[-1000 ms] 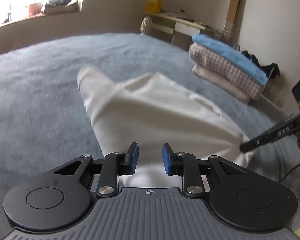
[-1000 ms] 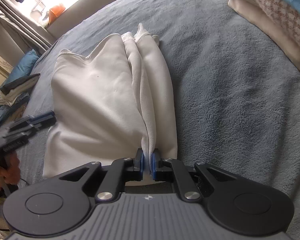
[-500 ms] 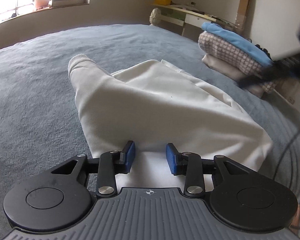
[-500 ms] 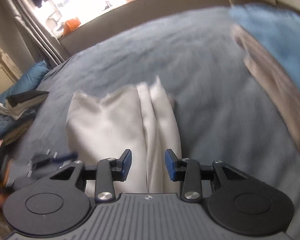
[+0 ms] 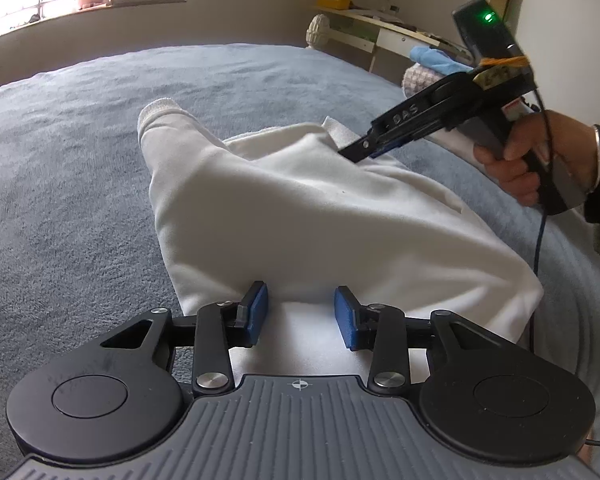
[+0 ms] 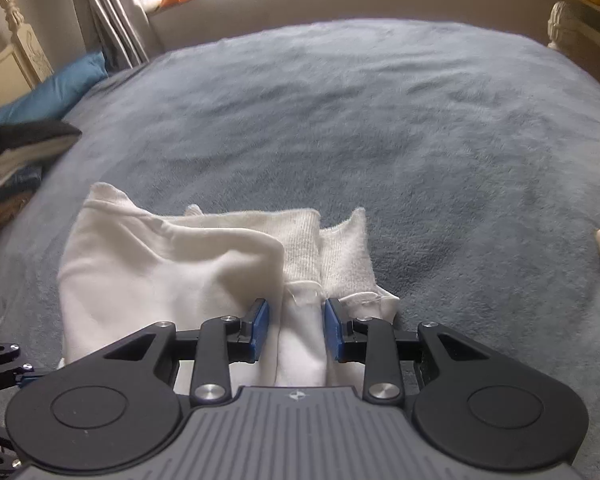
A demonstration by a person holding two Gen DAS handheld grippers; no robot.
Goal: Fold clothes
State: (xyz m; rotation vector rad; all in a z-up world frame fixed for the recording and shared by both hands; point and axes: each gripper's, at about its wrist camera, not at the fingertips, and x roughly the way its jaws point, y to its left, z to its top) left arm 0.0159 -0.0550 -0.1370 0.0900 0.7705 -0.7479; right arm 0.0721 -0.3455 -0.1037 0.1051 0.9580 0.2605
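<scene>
While the white garment (image 5: 300, 216) lies half-folded on the bed (image 5: 60, 160), long axis running near to far, its far cuffs sit at the right claw (image 6: 296, 322), whose jaws have just been closing around them; left claw (image 5: 300, 312) released at the near hem.

White garment (image 5: 300, 216) on blue blanket (image 5: 68, 184), left gripper (image 5: 300, 312) fingers apart

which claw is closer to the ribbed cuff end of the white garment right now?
Right. The right claw straddles a fold just short of the ribbed cuffs. The left claw sits at the opposite edge of the white garment.
</scene>
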